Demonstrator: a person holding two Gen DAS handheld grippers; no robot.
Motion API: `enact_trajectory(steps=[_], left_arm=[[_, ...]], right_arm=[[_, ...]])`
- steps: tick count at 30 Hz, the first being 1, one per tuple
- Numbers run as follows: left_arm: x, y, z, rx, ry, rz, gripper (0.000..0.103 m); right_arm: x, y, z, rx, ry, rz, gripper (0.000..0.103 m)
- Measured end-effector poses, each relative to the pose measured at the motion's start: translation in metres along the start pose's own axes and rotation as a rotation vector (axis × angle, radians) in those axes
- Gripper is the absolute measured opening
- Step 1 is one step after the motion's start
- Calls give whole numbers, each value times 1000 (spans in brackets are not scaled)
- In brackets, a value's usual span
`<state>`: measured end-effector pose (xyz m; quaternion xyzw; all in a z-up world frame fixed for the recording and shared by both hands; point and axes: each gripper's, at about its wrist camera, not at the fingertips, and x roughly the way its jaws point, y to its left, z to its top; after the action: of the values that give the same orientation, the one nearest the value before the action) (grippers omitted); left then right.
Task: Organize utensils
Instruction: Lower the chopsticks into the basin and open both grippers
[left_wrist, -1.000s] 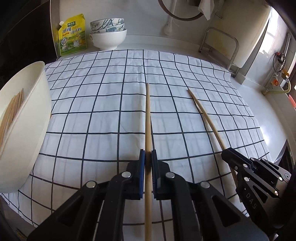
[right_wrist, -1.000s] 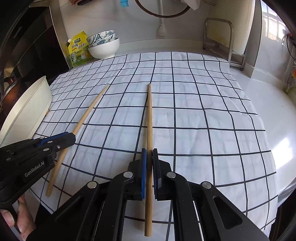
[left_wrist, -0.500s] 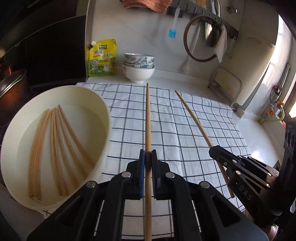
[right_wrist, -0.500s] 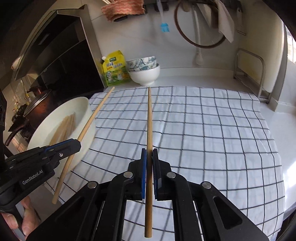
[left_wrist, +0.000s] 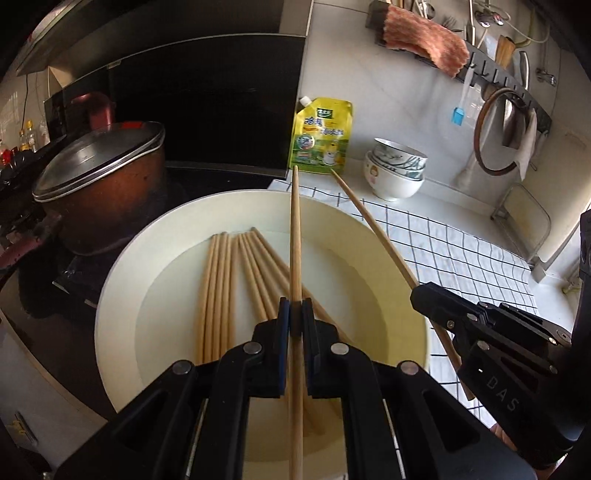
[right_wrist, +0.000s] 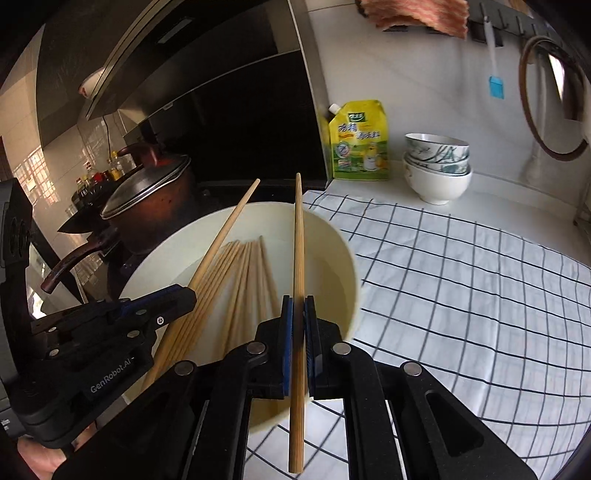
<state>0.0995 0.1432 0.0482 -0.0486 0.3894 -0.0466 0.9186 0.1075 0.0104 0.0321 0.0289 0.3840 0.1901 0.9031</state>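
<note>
So at this point both grippers were clamped on a chopstick each: the left gripper (left_wrist: 295, 319) had its jaws pinched on the left chopstick (left_wrist: 294, 229), and the right gripper (right_wrist: 298, 314) was squeezing the right chopstick (right_wrist: 298, 251) the same way, roughly mid-shaft, with a fair bit of stick poking out behind the fingers. Both sticks were up in the air over the big cream bowl (left_wrist: 122, 266), which already had a bundle of chopsticks (left_wrist: 229, 280) lying flat on its bottom, all pointing more or less the same direction. The left one was pretty much centred over the bowl, while the right one sat over the bowl's right-hand side, its back end hanging out past the rim above the checkered cloth (right_wrist: 461, 280). I'd call this the drop-off step, looked nearly done for this pair. My guess for the next move: tip or lower each stick so it lines up with the bundle, get the whole length inside the rim, then let the jaws go. The right one probably needed nudging further in first, otherwise it could catch the rim and tip out onto the cloth
</note>
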Motion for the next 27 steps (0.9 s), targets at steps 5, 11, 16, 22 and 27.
enact_trajectory(steps=[5, 11, 16, 22, 27], left_arm=[[22, 26, 1, -23, 36, 34, 8], [39, 41, -1, -31, 78, 48, 8], [44, 48, -6, -55, 103, 49, 19], [31, 51, -11, -61, 69, 78, 52], [20, 53, -16, -70, 51, 104, 56]], right_arm=[[35, 16, 0, -7, 79, 0, 6], [61, 25, -4, -15, 146, -3, 6], [62, 24, -6, -17, 151, -3, 6], [48, 22, -9, -19, 113, -24, 7], [33, 22, -14, -22, 87, -41, 13]])
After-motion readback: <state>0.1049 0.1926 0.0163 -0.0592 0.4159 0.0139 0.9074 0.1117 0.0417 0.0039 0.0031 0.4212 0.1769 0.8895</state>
